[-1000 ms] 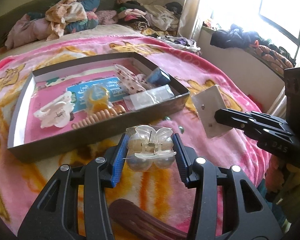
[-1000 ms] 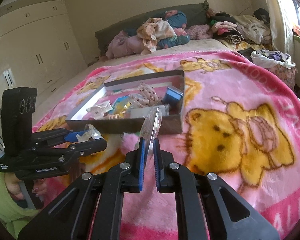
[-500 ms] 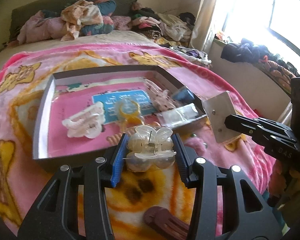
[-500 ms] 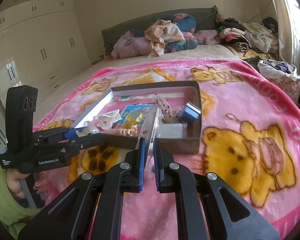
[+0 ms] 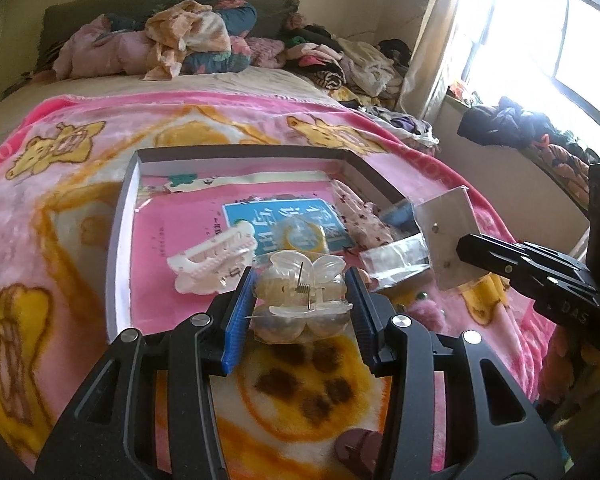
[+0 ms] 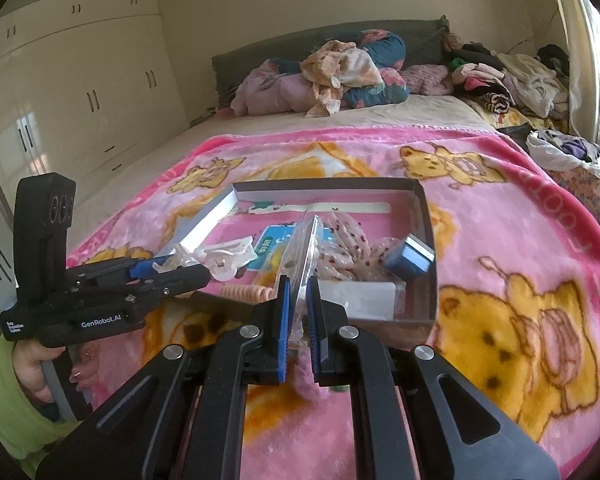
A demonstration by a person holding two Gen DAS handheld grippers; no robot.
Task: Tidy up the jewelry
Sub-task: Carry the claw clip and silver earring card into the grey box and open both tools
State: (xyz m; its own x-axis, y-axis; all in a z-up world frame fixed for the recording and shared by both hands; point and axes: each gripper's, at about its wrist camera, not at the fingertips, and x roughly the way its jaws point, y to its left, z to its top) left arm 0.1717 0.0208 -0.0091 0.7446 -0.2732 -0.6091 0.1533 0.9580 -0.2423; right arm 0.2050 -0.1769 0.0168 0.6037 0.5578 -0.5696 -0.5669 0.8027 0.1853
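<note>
My left gripper [image 5: 302, 304] is shut on a clear claw hair clip [image 5: 302, 292] in a plastic wrapper and holds it above the near wall of a shallow grey box [image 5: 118, 220]. The box lies on the pink bear blanket and holds a white claw clip [image 5: 214, 258], a yellow ring in a packet [image 5: 302, 236], a dotted fabric piece [image 5: 360, 214] and a blue case [image 6: 410, 258]. My right gripper [image 6: 298, 300] is shut on a flat clear earring card [image 6: 304, 250], seen edge-on, over the box's near right corner; the card shows face-on in the left wrist view [image 5: 448, 236].
A coiled peach hair tie [image 6: 246, 293] lies at the box's near wall. A dark brown clip [image 5: 354, 450] lies on the blanket below my left gripper. Piled clothes [image 5: 188, 40] cover the bed's far end. A window sill with clothes [image 5: 540, 132] is at the right.
Both grippers have moved forward and up over the box with their items still held. The box now lies closer beneath them.
</note>
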